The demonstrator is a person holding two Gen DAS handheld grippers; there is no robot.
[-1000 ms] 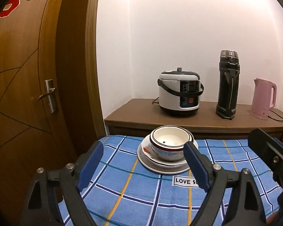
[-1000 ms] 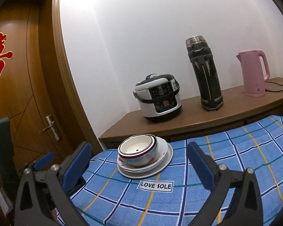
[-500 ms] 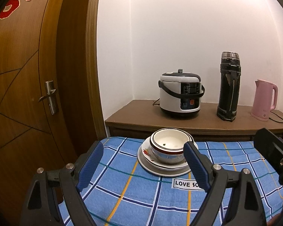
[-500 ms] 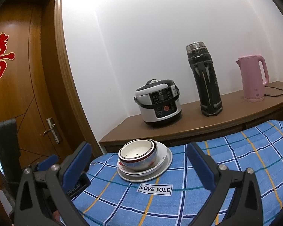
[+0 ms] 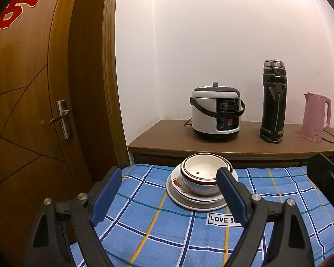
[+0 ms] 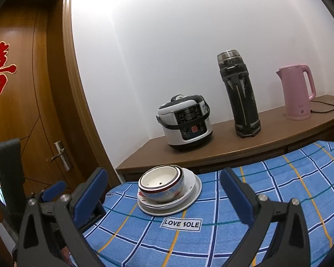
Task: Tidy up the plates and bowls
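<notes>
A white bowl with a red band (image 5: 201, 179) sits stacked on plates (image 5: 180, 198) at the far edge of the blue checked cloth (image 5: 167, 229). The same stack shows in the right wrist view, bowl (image 6: 161, 183) on plates (image 6: 191, 193). My left gripper (image 5: 167, 191) is open and empty, hovering above the cloth in front of the stack. My right gripper (image 6: 164, 193) is open and empty, also short of the stack. The left gripper also shows at the left edge of the right wrist view (image 6: 55, 189).
A wooden counter (image 5: 167, 138) behind the table carries a rice cooker (image 5: 217, 113), a black thermos (image 5: 273, 102) and a pink kettle (image 5: 315, 116). A wooden door (image 5: 33, 100) stands at the left. A "LOVE SOLE" label (image 6: 181, 223) lies on the cloth.
Both grippers have drawn back and risen slightly from the stack. The jaws stayed open and the stack has not moved.
</notes>
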